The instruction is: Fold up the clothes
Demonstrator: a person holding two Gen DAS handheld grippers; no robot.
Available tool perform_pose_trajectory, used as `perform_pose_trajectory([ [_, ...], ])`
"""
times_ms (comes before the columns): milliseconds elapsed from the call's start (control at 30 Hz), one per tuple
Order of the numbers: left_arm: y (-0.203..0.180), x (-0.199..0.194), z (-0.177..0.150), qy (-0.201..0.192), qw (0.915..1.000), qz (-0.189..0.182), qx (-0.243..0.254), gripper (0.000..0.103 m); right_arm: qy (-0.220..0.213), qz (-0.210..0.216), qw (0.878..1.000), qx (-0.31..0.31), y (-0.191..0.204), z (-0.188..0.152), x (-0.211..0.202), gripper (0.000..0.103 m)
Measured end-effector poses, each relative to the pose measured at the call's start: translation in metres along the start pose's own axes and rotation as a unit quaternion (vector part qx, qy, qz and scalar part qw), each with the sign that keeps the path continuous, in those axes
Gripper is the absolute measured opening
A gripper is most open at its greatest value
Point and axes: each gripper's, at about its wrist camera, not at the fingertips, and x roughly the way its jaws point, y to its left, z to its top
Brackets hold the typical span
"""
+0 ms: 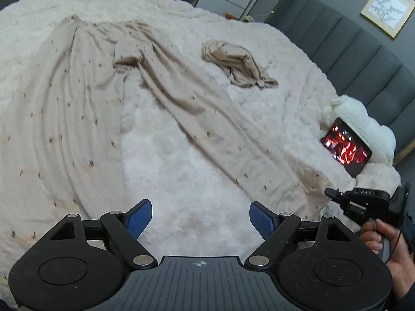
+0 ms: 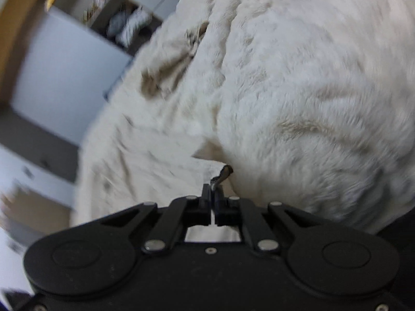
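Trousers [image 1: 77,108] ahead of open left tongs [image 1: 199,217]; right tongs [image 2: 213,194] pinch hem.

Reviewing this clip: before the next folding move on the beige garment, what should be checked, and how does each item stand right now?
1. Right gripper shut on the beige garment's hem corner: ok, fabric pinched between closed fingers.
2. Left gripper ready to grasp: ok, open, holding nothing, over the white fur blanket.
3. Garment spread flat: not ok, wrinkled, one sleeve bunched.
4. Second crumpled beige piece apart from the garment: ok.
5. Tablet clear of the fold path: cannot tell.
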Motion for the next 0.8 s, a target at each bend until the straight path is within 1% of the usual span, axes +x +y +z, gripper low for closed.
perform_pose_trajectory([
  [33, 0.001, 0.001, -0.002, -0.001, 1.0000, 0.005, -0.001, 0.078, 0.003, -0.005, 1.000, -0.009, 0.005, 0.000, 0.001, 0.000],
  [100, 0.006, -0.001, -0.002, -0.007, 0.9999, 0.008, -0.006, 0.078, 0.011, -0.028, 0.998, -0.058, 0.024, -0.004, -0.001, 0.000],
  [133, 0.009, -0.002, -0.002, -0.009, 0.9999, 0.010, -0.009, 0.078, 0.011, -0.031, 0.997, -0.070, 0.029, -0.007, -0.003, 0.000],
  [200, 0.017, -0.007, 0.001, -0.017, 0.9996, 0.015, -0.016, 0.078, 0.010, -0.036, 0.992, -0.120, 0.049, -0.013, -0.008, 0.000],
  [233, 0.019, -0.010, 0.003, -0.020, 0.9995, 0.018, -0.018, 0.078, 0.009, -0.035, 0.991, -0.130, 0.054, -0.015, -0.010, 0.000],
  [267, 0.021, -0.012, 0.005, -0.023, 0.9993, 0.020, -0.019, 0.078, 0.009, -0.030, 0.987, -0.155, 0.068, -0.018, -0.013, 0.000],
  [333, 0.025, -0.016, 0.008, -0.028, 0.9992, 0.020, -0.022, 0.078, 0.011, -0.022, 0.986, -0.166, 0.079, -0.021, -0.014, 0.000],
  [467, 0.035, -0.026, 0.014, -0.040, 0.9985, 0.026, -0.027, 0.078, 0.021, 0.011, 0.981, -0.191, 0.111, -0.027, -0.015, 0.000],
  [533, 0.042, -0.031, 0.015, -0.045, 0.9982, 0.028, -0.028, 0.078, 0.022, 0.017, 0.980, -0.197, 0.120, -0.029, -0.016, 0.000],
  [633, 0.061, -0.045, 0.020, -0.058, 0.9970, 0.038, -0.035, 0.078, 0.021, 0.033, 0.976, -0.214, 0.140, -0.032, -0.019, 0.000],
  [667, 0.068, -0.049, 0.021, -0.062, 0.9964, 0.043, -0.039, 0.078, 0.019, 0.050, 0.971, -0.235, 0.158, -0.037, -0.023, 0.000],
  [700, 0.075, -0.054, 0.023, -0.066, 0.9956, 0.048, -0.044, 0.078, 0.018, 0.058, 0.968, -0.245, 0.165, -0.040, -0.025, 0.000],
  [767, 0.106, -0.076, 0.026, -0.091, 0.9907, 0.067, -0.076, 0.078, 0.012, 0.089, 0.951, -0.297, 0.201, -0.056, -0.032, 0.000],
  [800, 0.113, -0.081, 0.025, -0.095, 0.9896, 0.069, -0.083, 0.078, 0.011, 0.095, 0.945, -0.313, 0.213, -0.063, -0.033, 0.000],
])
